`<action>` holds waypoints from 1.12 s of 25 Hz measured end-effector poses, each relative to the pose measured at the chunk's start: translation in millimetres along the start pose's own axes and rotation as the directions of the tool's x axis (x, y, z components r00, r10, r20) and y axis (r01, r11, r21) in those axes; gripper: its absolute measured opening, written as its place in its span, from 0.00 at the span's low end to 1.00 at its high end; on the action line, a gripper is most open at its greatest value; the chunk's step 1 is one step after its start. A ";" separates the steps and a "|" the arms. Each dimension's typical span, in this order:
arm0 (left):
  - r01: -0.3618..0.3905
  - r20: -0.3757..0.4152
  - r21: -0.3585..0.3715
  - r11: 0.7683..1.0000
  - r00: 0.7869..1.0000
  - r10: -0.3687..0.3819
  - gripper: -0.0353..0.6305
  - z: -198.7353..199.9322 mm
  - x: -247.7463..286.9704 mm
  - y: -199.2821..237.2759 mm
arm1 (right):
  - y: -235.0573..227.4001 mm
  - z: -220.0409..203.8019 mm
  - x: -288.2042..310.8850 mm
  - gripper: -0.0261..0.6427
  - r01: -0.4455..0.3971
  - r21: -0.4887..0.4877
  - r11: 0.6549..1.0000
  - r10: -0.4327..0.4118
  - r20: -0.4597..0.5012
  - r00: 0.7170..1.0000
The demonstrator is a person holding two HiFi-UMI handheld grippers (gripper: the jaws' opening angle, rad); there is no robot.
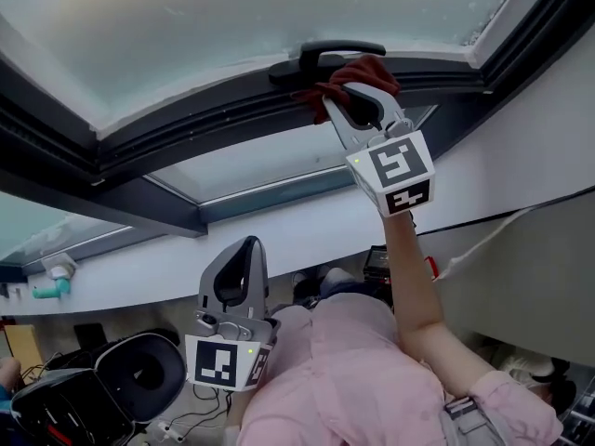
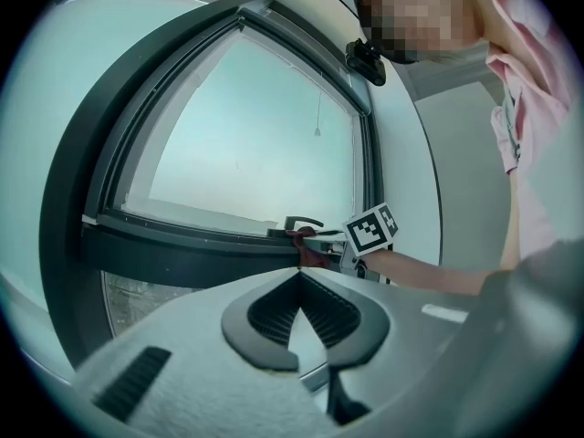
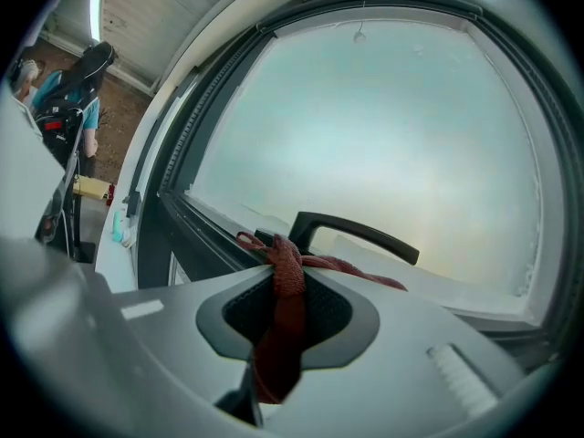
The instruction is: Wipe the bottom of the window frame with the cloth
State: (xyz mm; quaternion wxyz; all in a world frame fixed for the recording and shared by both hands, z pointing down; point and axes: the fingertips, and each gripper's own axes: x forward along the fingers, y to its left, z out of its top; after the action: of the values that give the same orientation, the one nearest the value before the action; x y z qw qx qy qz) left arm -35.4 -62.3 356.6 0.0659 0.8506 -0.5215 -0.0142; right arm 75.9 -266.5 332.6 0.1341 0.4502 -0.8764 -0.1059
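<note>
Jaws of our right gripper (image 3: 285, 272) clamp the crumpled dark-red cloth (image 1: 372, 68) at the dark metal window frame (image 1: 186, 133), contact hidden from us; our left gripper (image 2: 299, 276) is closed, empty.

The black handle (image 1: 321, 56) juts over the window frame (image 1: 177, 128), whose rail leftward lies open

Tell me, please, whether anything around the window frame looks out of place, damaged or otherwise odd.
Nothing stands out. The red cloth is bunched in the right gripper at the window frame, beside the black handle, as wiping would need. The left gripper is shut and empty, held low.
</note>
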 end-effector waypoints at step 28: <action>-0.016 -0.001 -0.009 1.000 1.000 0.016 0.05 -5.6 -13.3 12.5 | -40.7 -20.9 -17.8 0.14 0.088 0.028 0.996 -0.087 -0.027 0.996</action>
State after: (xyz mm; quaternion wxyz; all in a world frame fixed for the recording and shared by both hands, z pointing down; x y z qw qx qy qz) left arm -52.1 -55.5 363.2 0.0701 0.8462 -0.5280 -0.0159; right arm 123.7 -276.6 337.3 0.1340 0.4914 -0.8555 -0.0933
